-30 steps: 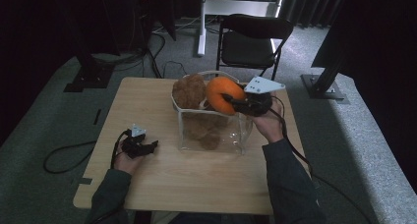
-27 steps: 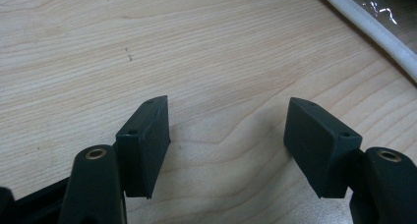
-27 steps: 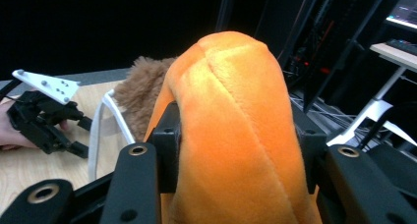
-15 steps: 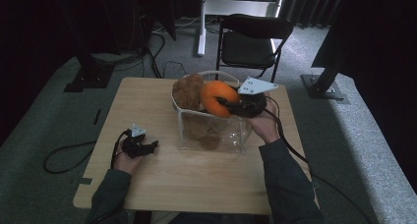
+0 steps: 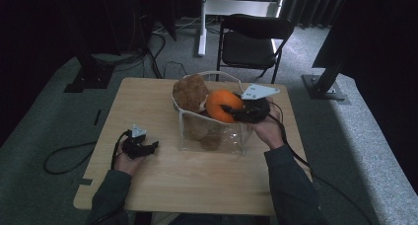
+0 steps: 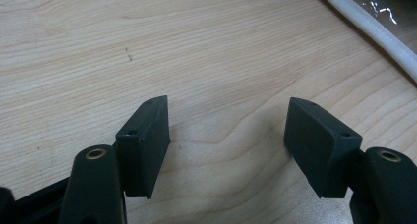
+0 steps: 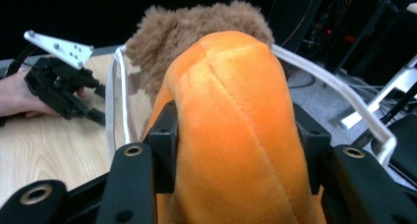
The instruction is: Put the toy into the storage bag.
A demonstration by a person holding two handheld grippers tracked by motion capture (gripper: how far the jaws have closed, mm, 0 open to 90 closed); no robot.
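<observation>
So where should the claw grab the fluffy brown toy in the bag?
Probably by its rounded top, coming from above. The brown plush toy sticks up over the clear bag's rim, with the orange plush beside it, so its top is the freest part.

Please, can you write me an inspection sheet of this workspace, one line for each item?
Surface: wooden table, bare around the bag.
Job's things: orange plush toy at the top of the clear bag; brown plush toy in the bag.
Clutter: nothing seen.
Grippers: right gripper grips the orange toy, jaws just been opening; left gripper open on the table.
Cables: black cable trails off the table's left.
Surroundings: folding chair, dark stands.
</observation>
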